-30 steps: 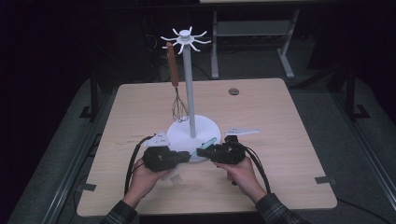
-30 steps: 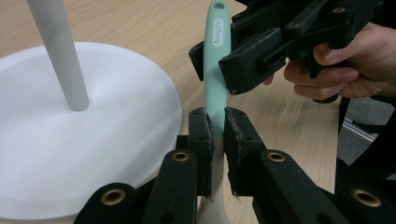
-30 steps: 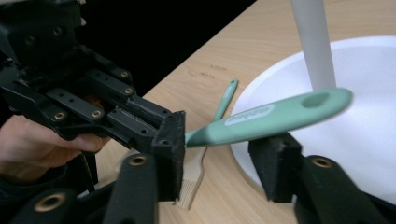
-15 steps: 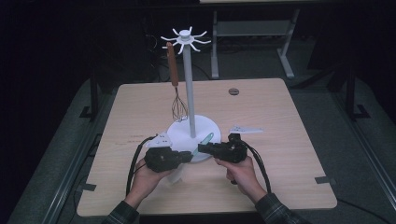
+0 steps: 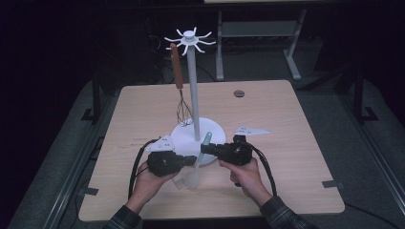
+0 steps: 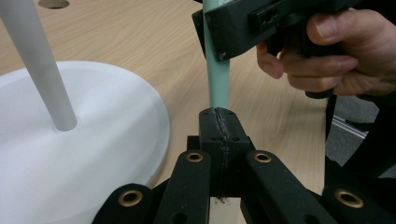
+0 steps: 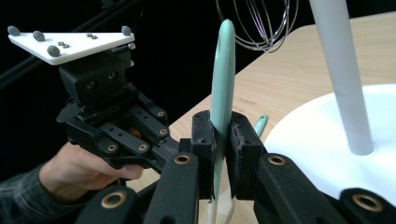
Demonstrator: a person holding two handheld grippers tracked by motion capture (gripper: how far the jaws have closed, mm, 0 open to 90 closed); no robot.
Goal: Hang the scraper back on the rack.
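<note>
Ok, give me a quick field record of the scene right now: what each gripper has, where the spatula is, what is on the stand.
left gripper: shut on the spatula, lower on it than the right; jaws have just closed further
right gripper: shut on the spatula's green handle; jaws have just closed further
spatula: teal-green handle, pale blade; held by both grippers above the table at the base's front edge
stand: white pole on a round base, hook ring on top
whisk: hangs from a hook by its brown handle
table: light wood
</note>
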